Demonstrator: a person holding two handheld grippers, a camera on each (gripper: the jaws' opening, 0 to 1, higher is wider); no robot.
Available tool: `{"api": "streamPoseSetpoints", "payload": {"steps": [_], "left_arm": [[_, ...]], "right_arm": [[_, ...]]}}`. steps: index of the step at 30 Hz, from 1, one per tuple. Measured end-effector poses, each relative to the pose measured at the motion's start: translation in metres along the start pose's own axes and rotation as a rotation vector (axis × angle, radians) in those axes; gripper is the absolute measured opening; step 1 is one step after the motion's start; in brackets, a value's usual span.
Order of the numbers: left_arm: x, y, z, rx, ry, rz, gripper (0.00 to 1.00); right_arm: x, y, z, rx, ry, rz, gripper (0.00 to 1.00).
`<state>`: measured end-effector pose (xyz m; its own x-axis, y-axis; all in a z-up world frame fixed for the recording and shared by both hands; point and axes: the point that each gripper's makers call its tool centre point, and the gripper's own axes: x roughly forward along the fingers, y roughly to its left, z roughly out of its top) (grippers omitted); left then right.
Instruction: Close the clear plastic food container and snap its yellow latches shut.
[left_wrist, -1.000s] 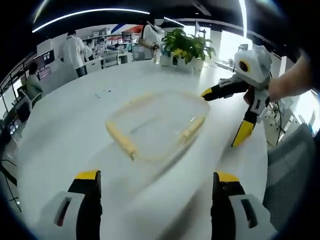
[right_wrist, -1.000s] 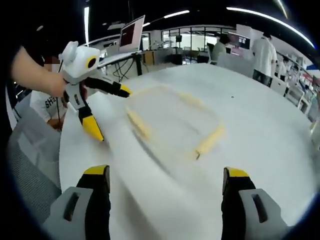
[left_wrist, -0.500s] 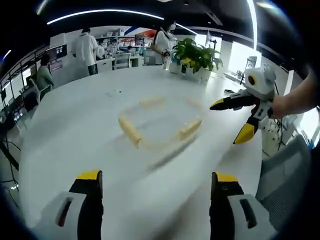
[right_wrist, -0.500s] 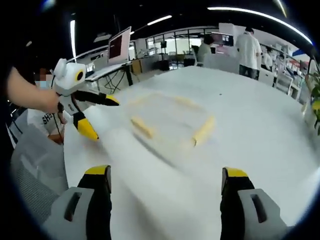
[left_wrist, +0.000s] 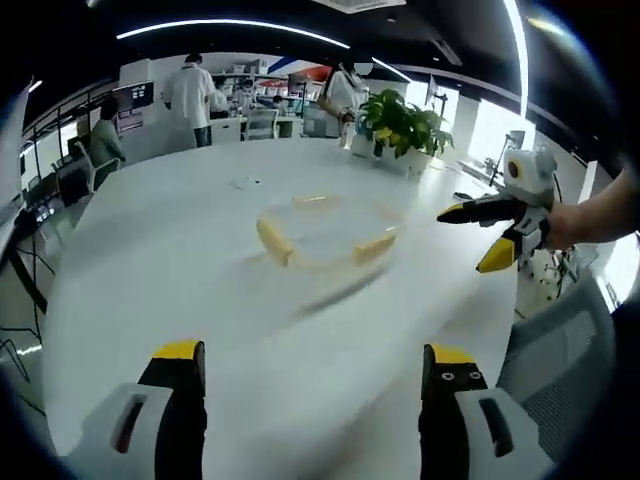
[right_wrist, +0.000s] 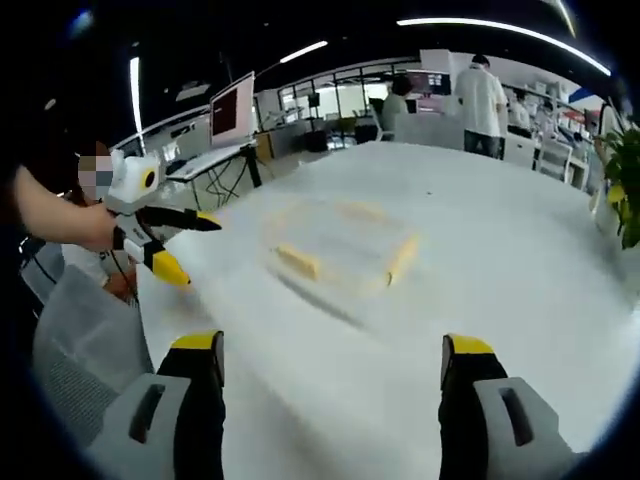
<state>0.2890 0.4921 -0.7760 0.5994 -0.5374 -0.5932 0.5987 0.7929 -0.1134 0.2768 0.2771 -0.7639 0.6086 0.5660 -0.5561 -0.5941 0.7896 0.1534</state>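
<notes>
Both of my grippers hang above the white table (left_wrist: 150, 290), jaws spread wide, nothing between them. Seen in the left gripper view, my left gripper (left_wrist: 311, 365) shows its two yellow-tipped jaws rising from the lower edge, well apart from each other and well short of the clear plastic food container (left_wrist: 322, 232), which sits on the tabletop toward the far side. Its yellow latches (left_wrist: 274, 242) lie along its edges; motion blur hides whether they are snapped down or whether the lid is seated. My right gripper (left_wrist: 487, 234) enters this view from the right, held by my hand (left_wrist: 562, 226), its jaws parted and pointing toward the container without touching it. A potted plant (left_wrist: 402, 125) stands at the table's far edge, and people (left_wrist: 196, 92) stand among desks beyond. Seen in the right gripper view, my right gripper (right_wrist: 331, 359) likewise shows parted jaws, empty, with the container (right_wrist: 343, 244) lying ahead on the table (right_wrist: 520, 250), apart from the jaw tips. My left gripper (right_wrist: 186, 243) comes in from the left, held over the table edge, jaws apart and empty. A monitor (right_wrist: 232, 109) stands on a desk behind it.
</notes>
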Motion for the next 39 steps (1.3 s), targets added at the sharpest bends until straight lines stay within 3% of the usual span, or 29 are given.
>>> {"api": "streamPoseSetpoints", "payload": {"steps": [23, 28, 39], "left_arm": [[-0.057, 0.002, -0.017, -0.046, -0.056, 0.058, 0.85], [-0.066, 0.007, -0.029, -0.046, -0.043, 0.068, 0.84], [-0.078, 0.001, -0.037, -0.052, -0.066, 0.085, 0.79]], "right_arm": [[-0.040, 0.028, -0.008, 0.063, -0.055, -0.024, 0.86], [-0.046, 0.033, -0.012, 0.087, -0.068, -0.032, 0.86], [-0.051, 0.043, -0.021, 0.137, -0.099, -0.055, 0.86]]}}
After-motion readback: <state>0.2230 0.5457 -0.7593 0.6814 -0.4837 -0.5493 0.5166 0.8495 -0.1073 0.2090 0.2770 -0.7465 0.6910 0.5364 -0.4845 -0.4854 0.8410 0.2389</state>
